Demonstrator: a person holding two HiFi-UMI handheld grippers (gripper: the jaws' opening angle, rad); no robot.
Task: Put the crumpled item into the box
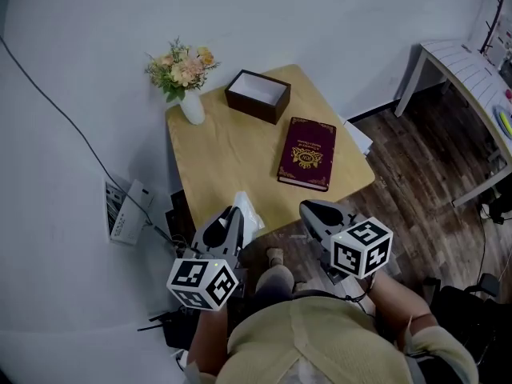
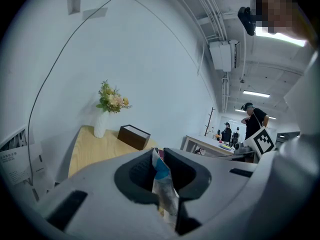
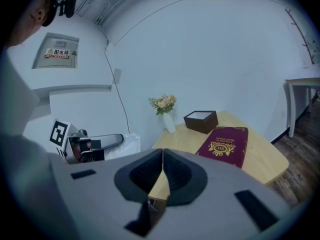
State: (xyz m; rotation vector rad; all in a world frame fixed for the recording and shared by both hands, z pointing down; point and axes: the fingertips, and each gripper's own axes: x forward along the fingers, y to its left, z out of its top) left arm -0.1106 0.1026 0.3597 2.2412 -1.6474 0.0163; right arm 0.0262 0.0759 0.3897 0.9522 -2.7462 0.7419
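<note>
Clamping crumpled wrapper (image 2: 163, 178), left gripper (image 2: 159, 156), blue patch only in its view; right gripper (image 3: 162, 158) closed, empty.

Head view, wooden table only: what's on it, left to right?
vase of flowers → box → book

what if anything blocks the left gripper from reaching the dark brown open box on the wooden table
Probably yes: the left gripper, shut on the crumpled white wrapper, faces bare tabletop up to the dark brown open box; flower vase stands left, maroon book right.
</note>
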